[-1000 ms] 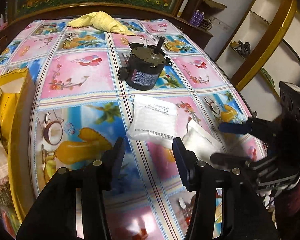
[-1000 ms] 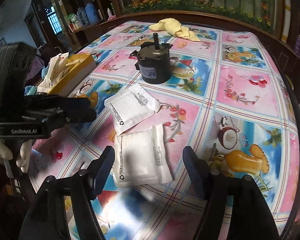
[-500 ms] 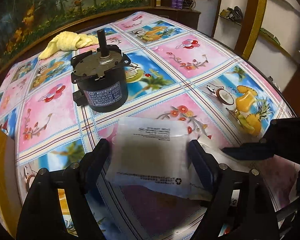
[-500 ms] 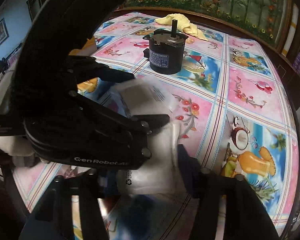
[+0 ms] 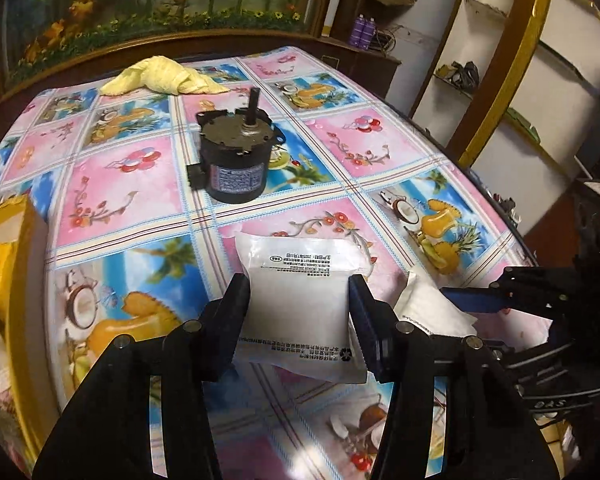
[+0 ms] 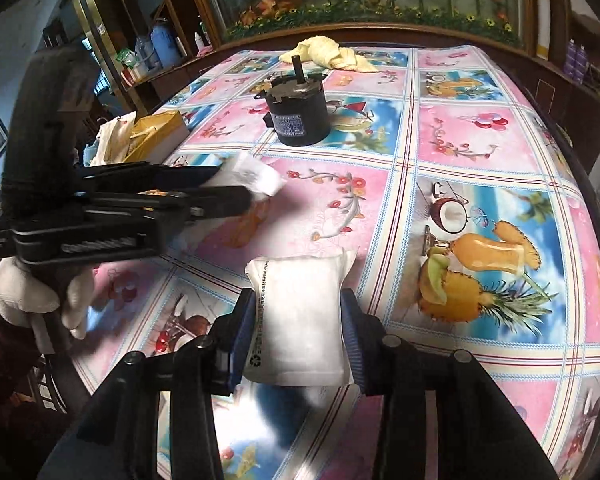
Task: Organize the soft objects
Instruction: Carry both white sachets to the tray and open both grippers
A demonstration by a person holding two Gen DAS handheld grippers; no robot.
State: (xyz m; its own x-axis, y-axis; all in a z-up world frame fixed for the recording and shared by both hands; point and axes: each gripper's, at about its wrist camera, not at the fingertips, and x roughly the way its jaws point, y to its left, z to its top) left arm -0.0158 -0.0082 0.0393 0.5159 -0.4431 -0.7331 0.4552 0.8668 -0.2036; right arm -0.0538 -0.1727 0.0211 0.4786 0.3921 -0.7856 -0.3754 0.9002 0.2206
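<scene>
Nearest, each gripper has a white plastic packet between its fingers. The left gripper [image 5: 298, 310] has just been closing its jaws, and both dark pads now press the sides of the left packet [image 5: 300, 300], a flat white pouch with printed lines of text, so that its near end bulges between them above the tablecloth [image 5: 120, 184]. The right gripper [image 6: 298, 328] has likewise just been closing; its blue-edged fingers [image 6: 246, 320] pinch the right packet [image 6: 300, 320], which stands squeezed between them at the near edge of the table. From the right wrist view the left gripper shows at the left side, held by a white-gloved hand [image 6: 36, 292], with the left packet sticking out past its tips. From the left wrist view the right gripper shows at the right edge, the right packet just beside the left one. At the near left, a yellow box [image 5: 24, 264] with paper and cloth in it sits on the table edge. Farther in, near the middle, a black motor [image 5: 236, 160] with an upright shaft stands alone. At the far edge lies a crumpled yellow cloth [image 5: 164, 76], well apart from both packets.
</scene>
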